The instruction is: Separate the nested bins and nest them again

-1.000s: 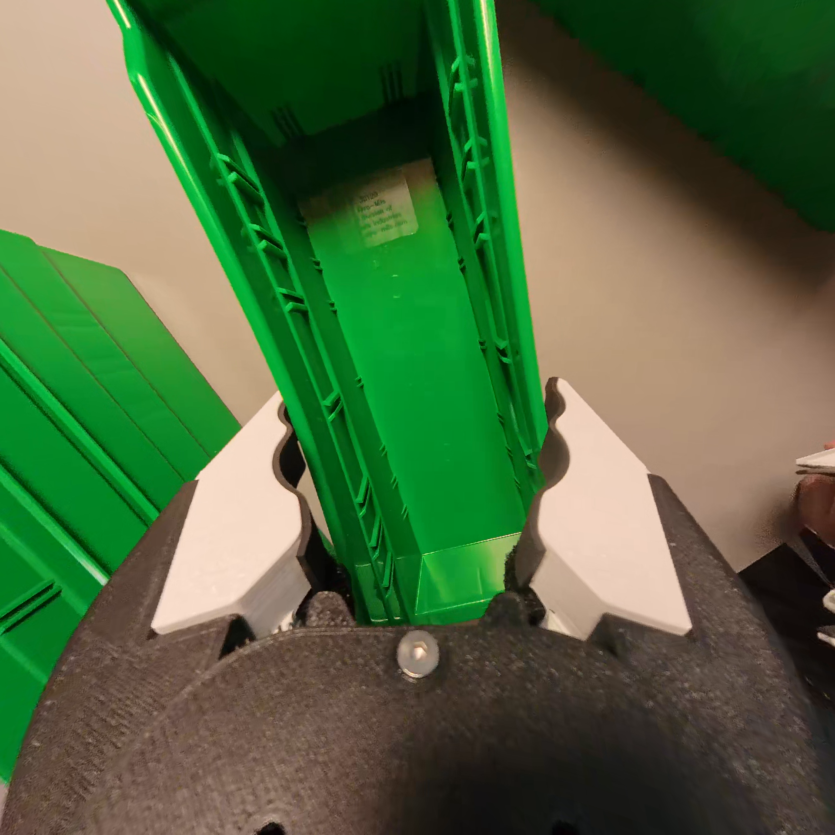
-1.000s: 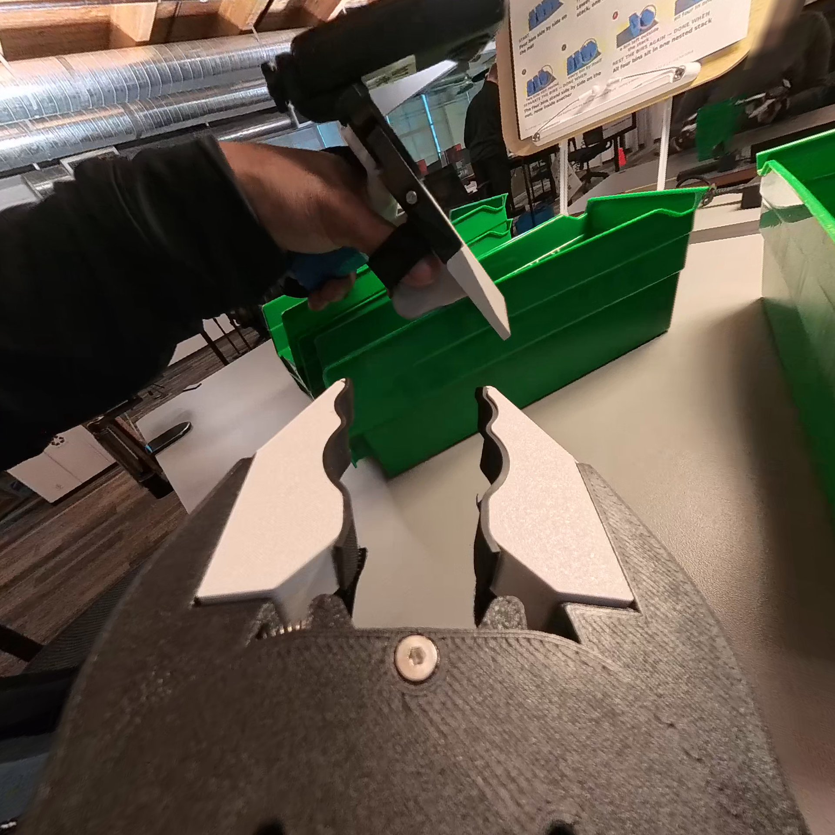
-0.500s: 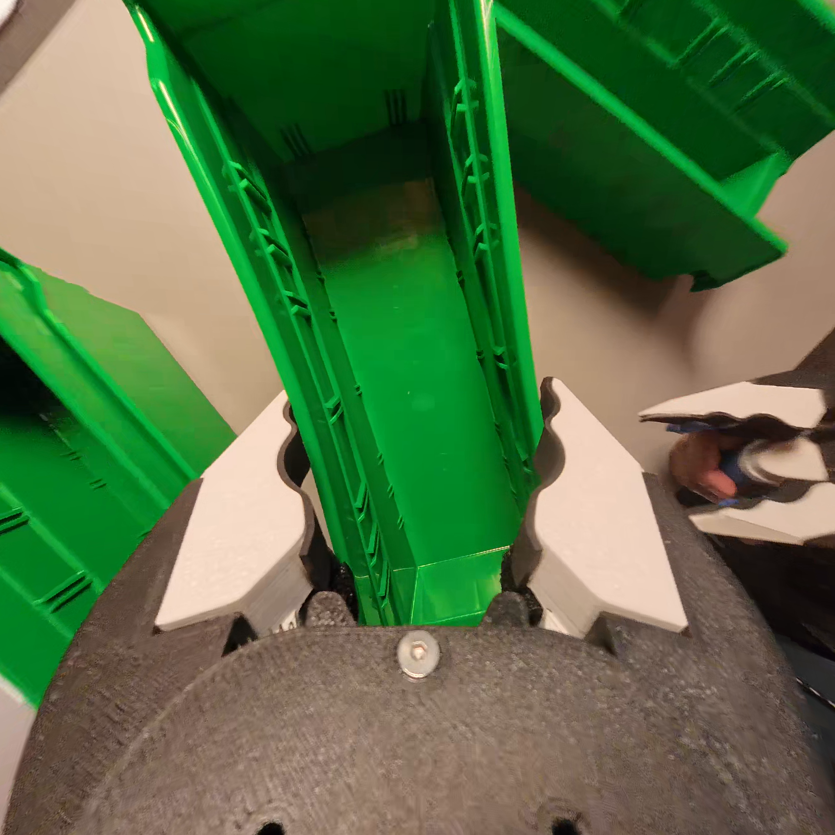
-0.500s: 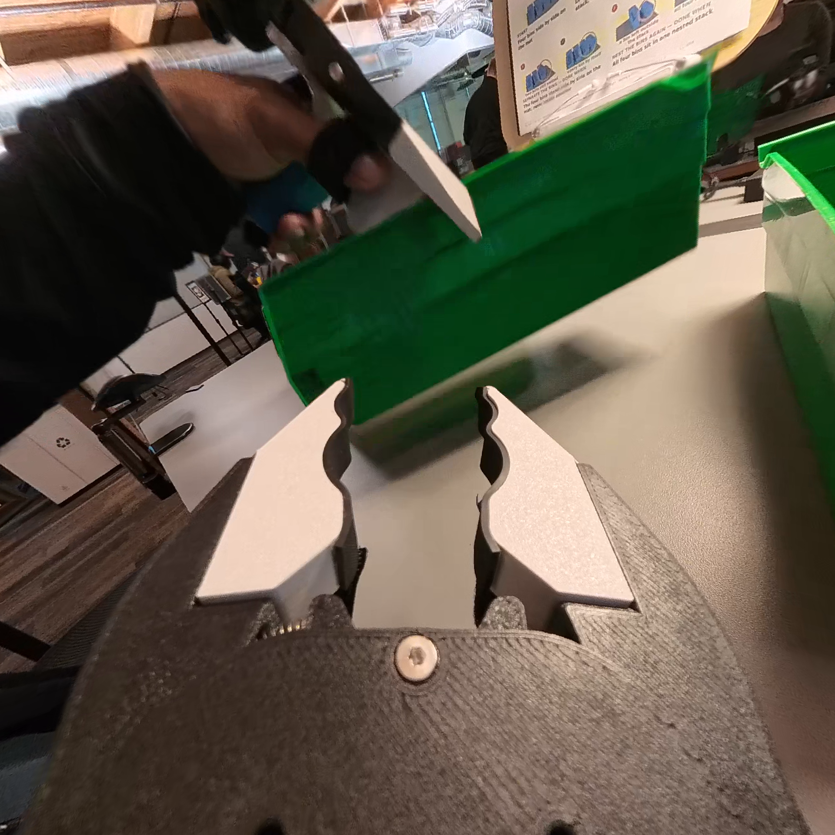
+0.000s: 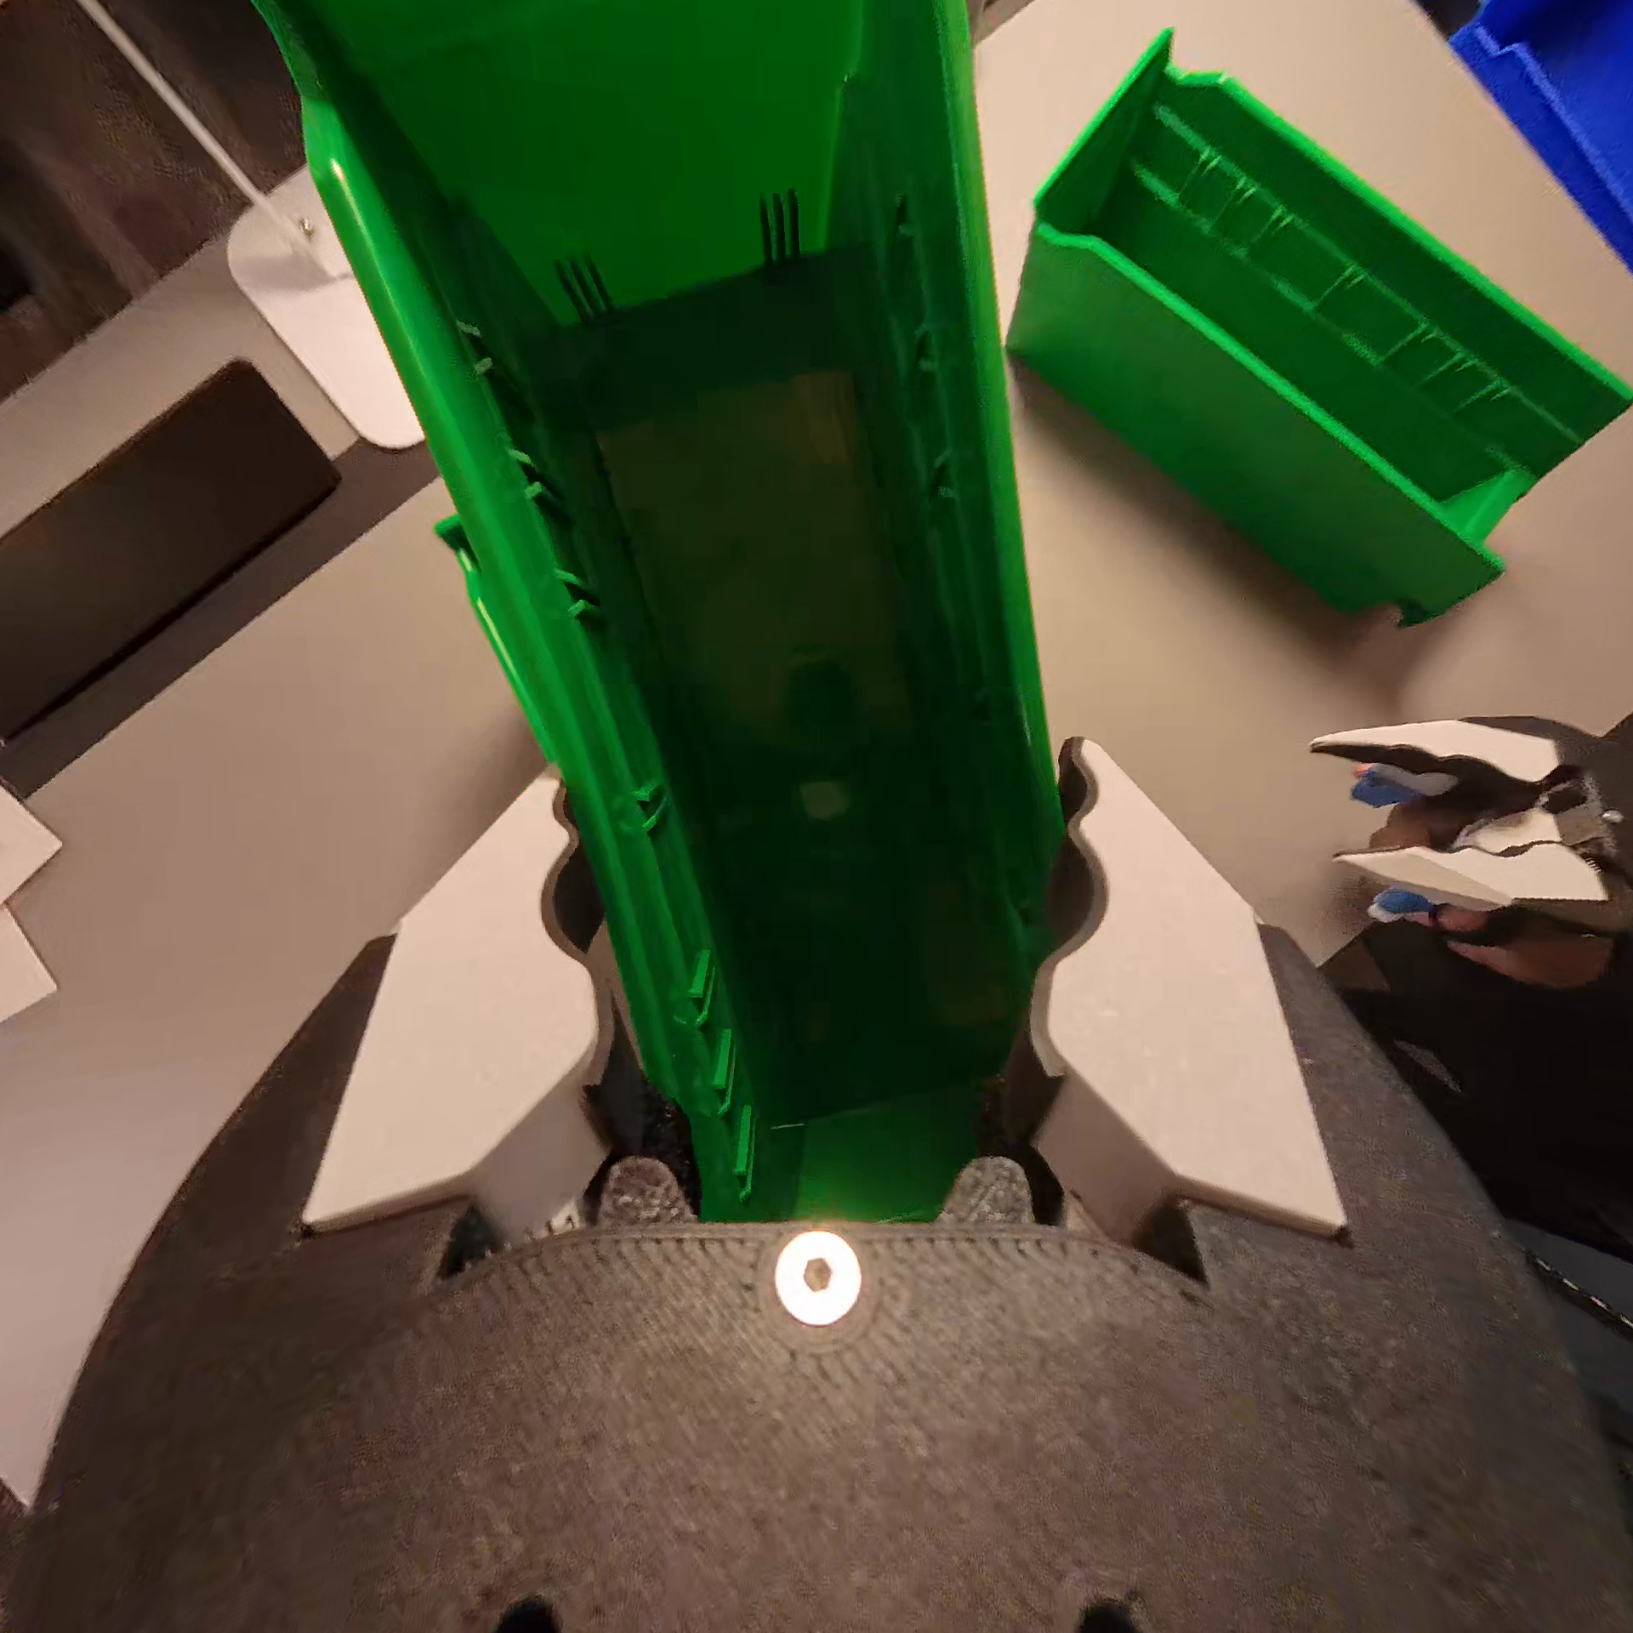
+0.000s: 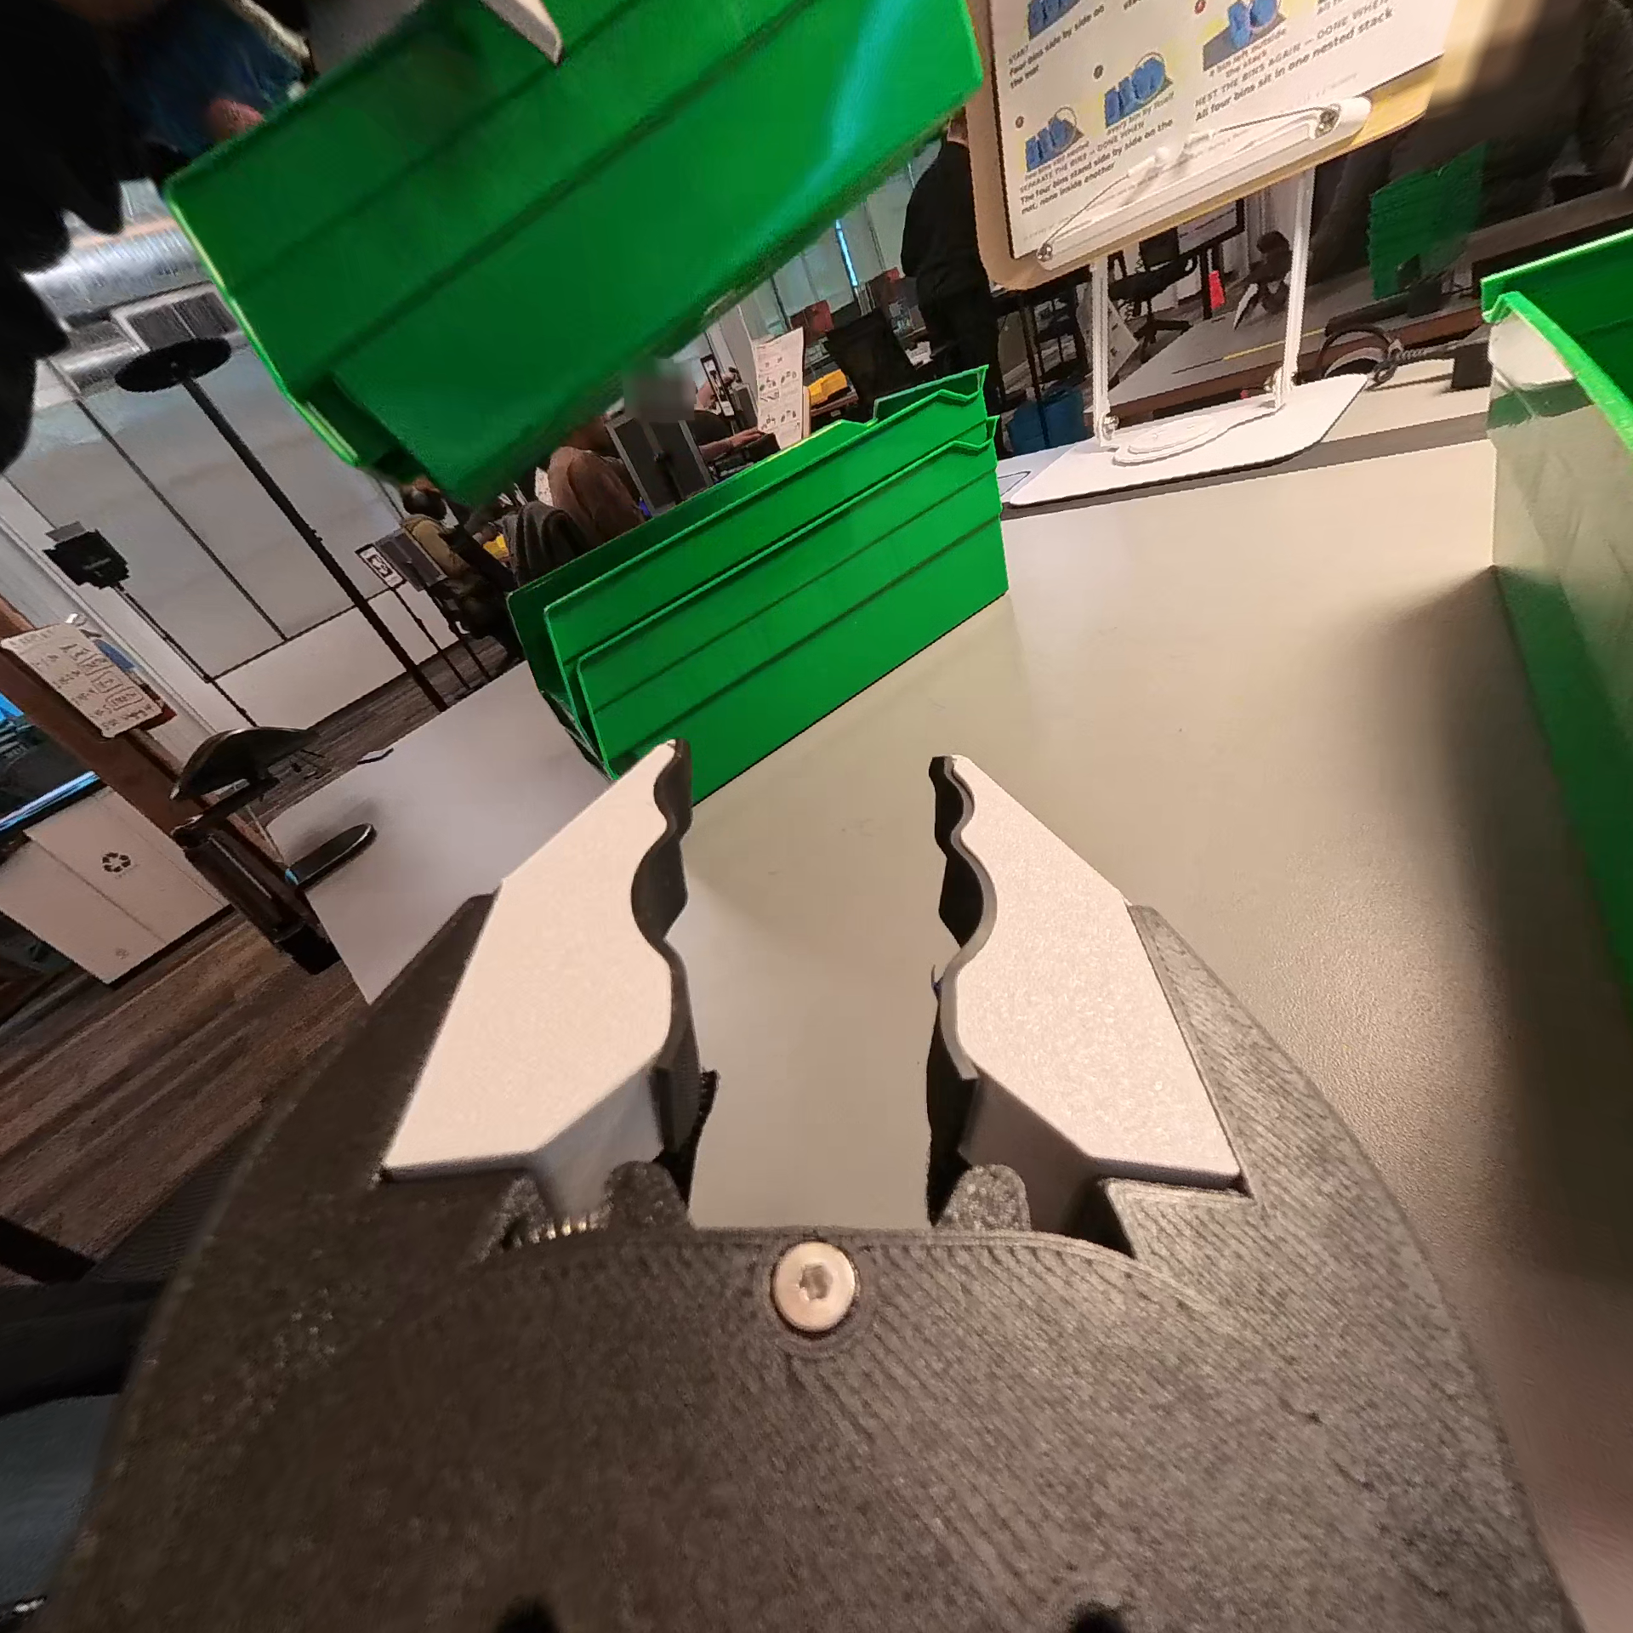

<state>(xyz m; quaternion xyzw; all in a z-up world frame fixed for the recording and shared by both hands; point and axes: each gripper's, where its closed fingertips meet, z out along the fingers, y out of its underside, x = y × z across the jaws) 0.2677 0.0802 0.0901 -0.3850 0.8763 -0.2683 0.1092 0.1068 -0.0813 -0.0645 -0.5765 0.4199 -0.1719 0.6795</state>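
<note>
A pale grey table (image 6: 1193, 672) carries everything here. A stack of nested green bins (image 6: 778, 601) sits on it, long side toward us. Behind that stack and to its right stands the white base plate (image 6: 1184, 451) of a sign stand, also flat on the tabletop. Well to the right of the stack, another green bin (image 6: 1564, 548) rests on the table at the frame edge. From above, a single open green bin (image 5: 1281, 389) lies on the same surface.
</note>
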